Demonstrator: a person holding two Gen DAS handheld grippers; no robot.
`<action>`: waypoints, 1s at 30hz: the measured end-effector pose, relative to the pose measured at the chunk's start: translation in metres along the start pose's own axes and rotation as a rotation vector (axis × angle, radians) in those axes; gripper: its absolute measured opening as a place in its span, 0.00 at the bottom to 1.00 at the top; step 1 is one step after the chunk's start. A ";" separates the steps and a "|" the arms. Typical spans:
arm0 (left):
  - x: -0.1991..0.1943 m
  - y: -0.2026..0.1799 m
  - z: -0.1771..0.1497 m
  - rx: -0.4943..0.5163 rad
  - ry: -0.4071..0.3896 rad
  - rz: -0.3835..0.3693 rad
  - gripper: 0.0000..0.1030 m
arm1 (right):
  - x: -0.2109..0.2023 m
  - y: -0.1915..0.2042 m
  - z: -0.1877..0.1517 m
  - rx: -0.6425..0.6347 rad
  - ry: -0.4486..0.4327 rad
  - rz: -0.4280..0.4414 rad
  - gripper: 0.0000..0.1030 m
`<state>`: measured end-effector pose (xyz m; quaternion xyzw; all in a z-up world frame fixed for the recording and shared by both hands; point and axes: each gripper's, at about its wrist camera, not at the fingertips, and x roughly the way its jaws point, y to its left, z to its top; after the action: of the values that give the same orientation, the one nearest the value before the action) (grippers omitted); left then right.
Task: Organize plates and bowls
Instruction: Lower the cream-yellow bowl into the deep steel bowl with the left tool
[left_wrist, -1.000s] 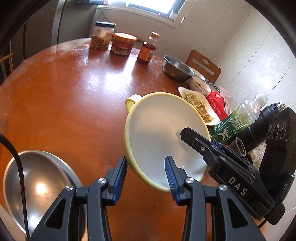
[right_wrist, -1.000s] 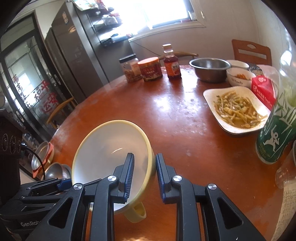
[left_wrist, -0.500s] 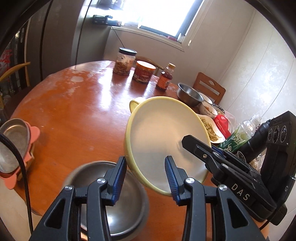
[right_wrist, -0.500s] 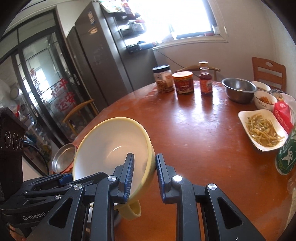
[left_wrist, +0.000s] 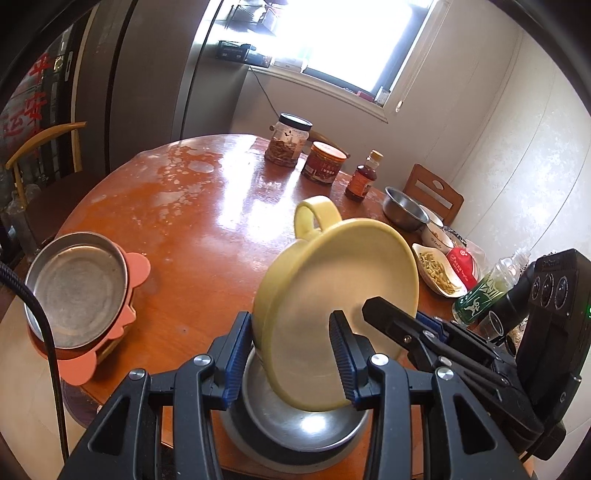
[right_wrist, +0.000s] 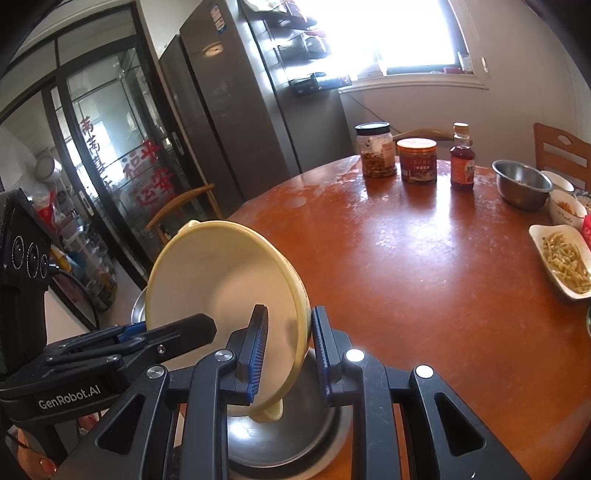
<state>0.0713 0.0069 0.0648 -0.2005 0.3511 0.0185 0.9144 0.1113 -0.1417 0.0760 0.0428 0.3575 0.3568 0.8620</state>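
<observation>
A yellow bowl (left_wrist: 343, 291) with a loop handle (left_wrist: 314, 216) is tilted steeply over a steel bowl (left_wrist: 295, 435) at the table's near edge; it also shows in the right wrist view (right_wrist: 225, 295). My right gripper (right_wrist: 290, 354) is shut on the yellow bowl's rim, one finger inside, one outside, above the steel bowl (right_wrist: 295, 435). My left gripper (left_wrist: 288, 365) is open; the yellow bowl's lower rim hangs between its fingers, and I cannot tell whether they touch it.
A steel plate (left_wrist: 74, 288) on a pink trivet (left_wrist: 136, 266) lies at the left table edge. Jars (left_wrist: 290, 142), a sauce bottle (left_wrist: 364, 177), a steel bowl (left_wrist: 404, 212), a food dish (left_wrist: 441, 269) and a green bottle (left_wrist: 484, 291) stand at the far right.
Both grippers have pulled back and risen. The yellow bowl has tipped much steeper and now hangs over the steel bowl, its lower rim inside it. The right gripper keeps its hold.
</observation>
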 end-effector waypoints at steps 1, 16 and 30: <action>0.000 0.002 -0.001 -0.001 0.001 0.002 0.41 | 0.002 0.003 -0.002 -0.002 0.002 -0.002 0.24; 0.008 0.009 -0.018 0.045 0.057 0.027 0.42 | 0.008 0.009 -0.033 0.035 0.036 -0.013 0.26; 0.023 0.000 -0.026 0.091 0.109 0.038 0.42 | 0.002 -0.002 -0.053 0.075 0.059 -0.025 0.26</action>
<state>0.0724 -0.0056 0.0326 -0.1529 0.4047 0.0088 0.9015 0.0797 -0.1517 0.0352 0.0603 0.3963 0.3334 0.8533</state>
